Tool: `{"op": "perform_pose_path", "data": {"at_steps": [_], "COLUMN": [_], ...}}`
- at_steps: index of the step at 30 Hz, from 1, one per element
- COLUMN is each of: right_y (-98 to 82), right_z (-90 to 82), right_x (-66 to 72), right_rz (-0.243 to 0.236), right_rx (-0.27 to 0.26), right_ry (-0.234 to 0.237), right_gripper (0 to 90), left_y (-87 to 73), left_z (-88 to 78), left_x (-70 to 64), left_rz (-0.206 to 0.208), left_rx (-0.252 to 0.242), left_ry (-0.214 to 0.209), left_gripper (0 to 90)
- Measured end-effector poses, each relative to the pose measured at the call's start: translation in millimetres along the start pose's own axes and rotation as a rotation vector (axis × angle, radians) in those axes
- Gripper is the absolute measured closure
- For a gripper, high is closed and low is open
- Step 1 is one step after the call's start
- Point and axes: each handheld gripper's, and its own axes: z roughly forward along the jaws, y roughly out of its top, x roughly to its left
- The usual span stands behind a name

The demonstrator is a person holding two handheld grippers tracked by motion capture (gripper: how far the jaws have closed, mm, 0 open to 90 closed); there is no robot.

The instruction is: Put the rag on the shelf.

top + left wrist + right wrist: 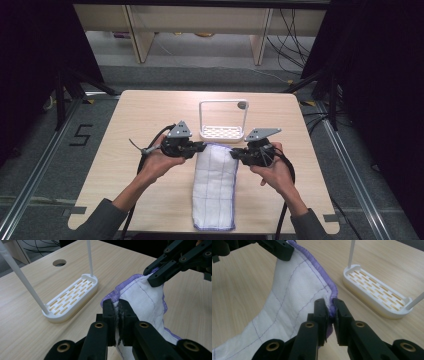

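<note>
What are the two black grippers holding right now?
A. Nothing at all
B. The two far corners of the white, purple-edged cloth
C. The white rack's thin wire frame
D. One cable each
B: the left gripper and the right gripper are each shut on a far corner of the purple-edged cloth, with the white rack standing apart just behind it on the table.

A white quilted cloth with purple edging (216,187) lies lengthwise on the pale wooden surface (130,125), its far end raised. Just behind that end stands a white slotted plastic rack with a hoop frame (222,131), near a round hole in the surface (59,262).
</note>
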Motion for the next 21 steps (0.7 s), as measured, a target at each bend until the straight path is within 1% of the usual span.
{"op": "perform_pose_path", "data": {"at_steps": [1,2,3,4,5,6,7,8,9,10,11,12,13,14,15,16,17,18,19,20,21], "right_y": [0.7,0.8,1.4,2.5,2.9,4.1,6.7,6.7,10.1,12.0,13.4,15.1,17.3,17.3,21.4,21.4,26.2,26.2,29.4,32.5,39.6], "right_z": [-1.0,-2.6,-3.9,-5.7,-6.3,-7.7,-11.9,-11.9,-16.8,-19.6,-24.1,-27.5,-30.4,-30.4,-37.6,-37.6,-43.6,-43.6,-45.9,-49.3,-54.4], "right_x": [-1.3,0.8,0.7,0.3,0.6,-0.3,1.2,1.2,1.3,0.2,2.1,3.1,2.9,2.9,4.6,4.6,6.6,6.6,5.6,6.7,6.4], "right_rz": [-0.011,0.013,0.007,0.002,0.010,0.001,0.016,0.016,0.005,-0.012,0.000,-0.002,-0.022,-0.022,-0.036,-0.036,-0.026,-0.026,-0.054,-0.045,-0.062], "right_rx": [0.001,0.001,-0.003,-0.006,-0.013,-0.011,-0.020,-0.020,-0.040,-0.048,-0.054,-0.060,-0.070,-0.070,-0.086,-0.086,-0.084,-0.084,-0.095,-0.094,-0.109], "right_ry": [0.009,0.009,0.006,0.008,0.003,0.009,0.012,0.012,0.012,0.013,0.006,0.008,0.018,0.018,0.003,0.003,0.008,0.008,-0.001,-0.008,-0.002], "right_gripper": [82.1,82.1,82.1,82.1,82.1,82.1,82.1,82.1,82.1,82.2,82.2,82.2,82.2,82.2,82.2,82.2,82.3,82.3,82.2,82.3,82.3], "left_y": [0.8,1.8,3.0,4.2,5.1,7.7,9.3,9.3,11.4,13.9,18.3,20.6,22.6,22.6,24.8,27.6,33.7,33.7,37.5,41.8,46.3], "left_z": [-1.1,-2.3,-3.0,-3.9,-4.6,-7.0,-8.9,-8.9,-11.5,-14.6,-19.0,-20.9,-22.5,-22.5,-23.8,-26.1,-29.8,-29.8,-32.5,-35.1,-38.4], "left_x": [-0.7,-1.2,-1.8,-2.5,-2.4,-4.4,-5.6,-5.6,-7.1,-8.7,-10.0,-10.8,-11.4,-11.4,-11.7,-13.3,-15.6,-15.6,-17.4,-18.1,-19.1], "left_rz": [-0.002,0.001,-0.001,-0.001,0.003,0.004,-0.008,-0.008,-0.008,0.002,-0.008,-0.012,-0.009,-0.009,-0.006,-0.005,0.005,0.005,0.006,0.017,0.017], "left_rx": [-0.003,0.000,-0.005,-0.002,-0.002,-0.009,-0.019,-0.019,-0.029,-0.029,-0.049,-0.051,-0.054,-0.054,-0.056,-0.051,-0.061,-0.061,-0.062,-0.067,-0.072], "left_ry": [0.000,0.005,-0.003,-0.001,-0.007,0.005,-0.002,-0.002,-0.007,-0.005,-0.008,-0.009,-0.006,-0.006,-0.014,-0.008,-0.015,-0.015,-0.012,-0.018,-0.014], "left_gripper": [84.8,84.7,84.7,84.7,84.7,84.7,84.7,84.7,84.7,84.7,84.8,84.8,84.8,84.8,84.9,84.9,84.9,85.0,85.0,85.0,85.0]}}
